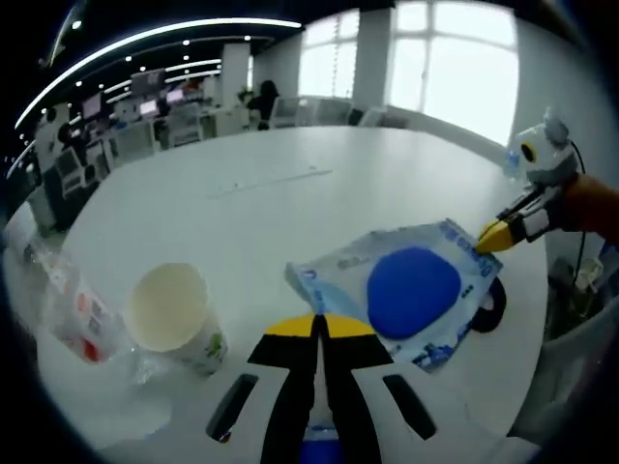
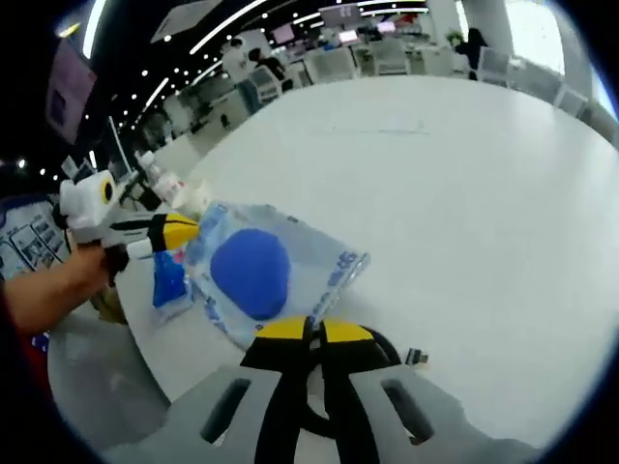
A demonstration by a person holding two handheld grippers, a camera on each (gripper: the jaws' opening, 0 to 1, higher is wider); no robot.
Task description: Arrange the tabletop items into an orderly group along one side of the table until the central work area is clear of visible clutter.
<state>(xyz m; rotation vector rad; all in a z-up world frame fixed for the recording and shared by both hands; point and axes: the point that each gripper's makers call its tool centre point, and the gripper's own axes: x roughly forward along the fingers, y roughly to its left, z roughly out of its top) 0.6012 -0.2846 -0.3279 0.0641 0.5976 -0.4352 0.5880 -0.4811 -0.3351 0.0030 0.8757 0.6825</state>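
A clear plastic packet (image 1: 406,290) with a round blue pad inside lies near the table's edge. In the left gripper view my left gripper (image 1: 319,327) is shut, its yellow tips on the packet's near edge. My right gripper (image 1: 484,238) comes in from the right and pinches the opposite corner. The right gripper view has the packet (image 2: 261,271) just beyond my shut right gripper (image 2: 309,331), with the left gripper (image 2: 191,229) at its far left corner. A white paper cup (image 1: 174,314) stands upright to the left. A small blue item (image 2: 166,278) sits under the left gripper.
A black cable loop (image 2: 379,350) lies under the packet's right end, by the table's edge. Clear wrapped items (image 1: 68,309) lie left of the cup. The white table (image 1: 290,184) stretches far beyond. Office desks and chairs (image 1: 145,116) stand behind it.
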